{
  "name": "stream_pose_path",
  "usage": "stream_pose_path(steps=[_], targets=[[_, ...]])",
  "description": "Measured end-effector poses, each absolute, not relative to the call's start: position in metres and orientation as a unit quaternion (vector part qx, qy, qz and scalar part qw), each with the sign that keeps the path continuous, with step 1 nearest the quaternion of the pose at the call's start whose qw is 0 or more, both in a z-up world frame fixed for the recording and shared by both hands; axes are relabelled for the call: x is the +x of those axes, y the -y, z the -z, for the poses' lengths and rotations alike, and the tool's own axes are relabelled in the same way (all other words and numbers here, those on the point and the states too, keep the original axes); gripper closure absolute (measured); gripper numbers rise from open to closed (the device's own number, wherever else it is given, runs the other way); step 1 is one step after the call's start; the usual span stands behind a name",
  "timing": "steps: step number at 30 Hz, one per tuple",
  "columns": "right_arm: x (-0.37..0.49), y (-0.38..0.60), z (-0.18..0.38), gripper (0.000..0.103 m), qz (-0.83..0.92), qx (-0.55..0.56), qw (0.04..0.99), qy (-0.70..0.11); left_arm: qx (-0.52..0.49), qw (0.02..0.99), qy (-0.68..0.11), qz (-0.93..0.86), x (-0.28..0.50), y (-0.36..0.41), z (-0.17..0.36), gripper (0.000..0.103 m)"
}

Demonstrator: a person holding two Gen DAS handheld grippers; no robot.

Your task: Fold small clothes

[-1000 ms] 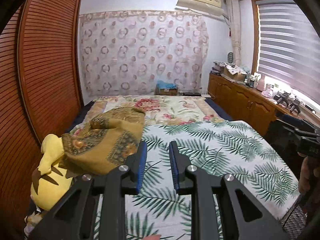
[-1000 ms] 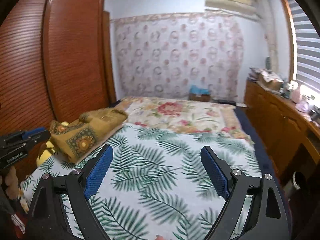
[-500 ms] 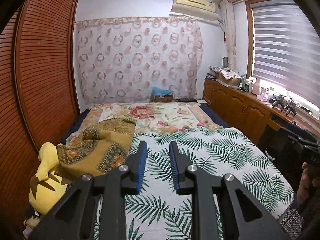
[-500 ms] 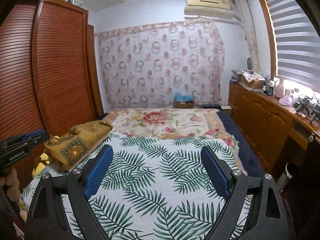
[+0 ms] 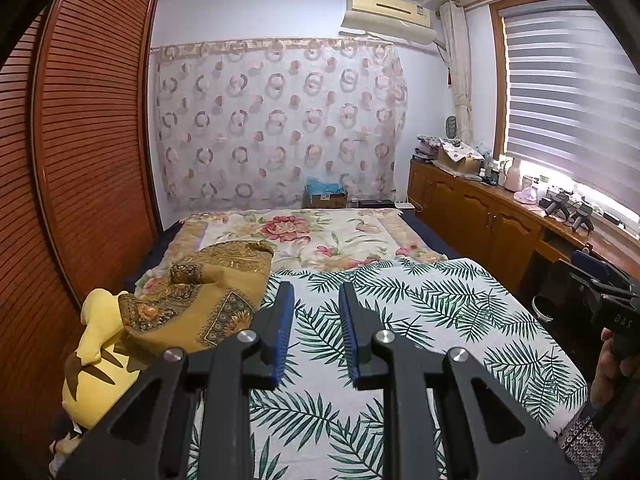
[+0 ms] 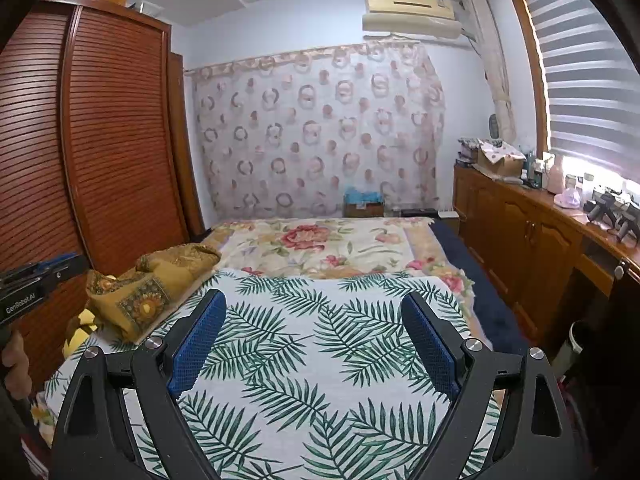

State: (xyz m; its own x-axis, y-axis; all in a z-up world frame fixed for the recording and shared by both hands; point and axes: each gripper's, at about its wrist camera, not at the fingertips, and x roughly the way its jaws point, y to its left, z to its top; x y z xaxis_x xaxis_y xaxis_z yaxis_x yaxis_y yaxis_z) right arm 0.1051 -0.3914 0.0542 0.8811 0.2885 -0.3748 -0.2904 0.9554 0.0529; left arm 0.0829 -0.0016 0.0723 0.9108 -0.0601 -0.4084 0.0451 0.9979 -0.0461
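No small garment shows in either view. A white sheet with green palm leaves [image 5: 420,312] covers the near part of the bed, also in the right wrist view [image 6: 304,340]. My left gripper [image 5: 315,300] is held above it, its blue-padded jaws a narrow gap apart and empty. My right gripper [image 6: 314,316] is wide open and empty above the same sheet. Each gripper shows at the edge of the other's view: the right one [image 5: 612,300] and the left one [image 6: 36,280].
A mustard patterned blanket [image 5: 200,300] lies bunched at the bed's left edge over a yellow plush toy [image 5: 94,356]. A floral quilt [image 5: 312,236] covers the far bed. A louvred wardrobe [image 5: 88,152] stands left, wooden cabinets [image 5: 480,220] right.
Both grippers have risen and tilted up, so more wall and ceiling show and the bed sits lower in view. Jaw openings are unchanged.
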Motion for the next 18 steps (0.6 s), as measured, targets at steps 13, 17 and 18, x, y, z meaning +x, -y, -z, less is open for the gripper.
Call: stream_pose_path(steps=[13, 17, 18], targets=[[0.1057, 0.3923, -0.0524, 0.012, -0.148, -0.001, 0.970, -0.192, -0.016, 0.978, -0.209, 0.025, 0.0828, 0.0011, -0.0733, 0.082], [0.1058, 0.3922, -0.0524, 0.012, -0.147, -0.001, 0.970, -0.192, -0.014, 0.978, -0.209, 0.023, 0.0814, -0.0017, -0.0742, 0.082], [0.1060, 0.3923, -0.0522, 0.012, -0.147, -0.001, 0.970, -0.193, -0.014, 0.978, -0.209, 0.023, 0.0814, -0.0017, -0.0742, 0.082]])
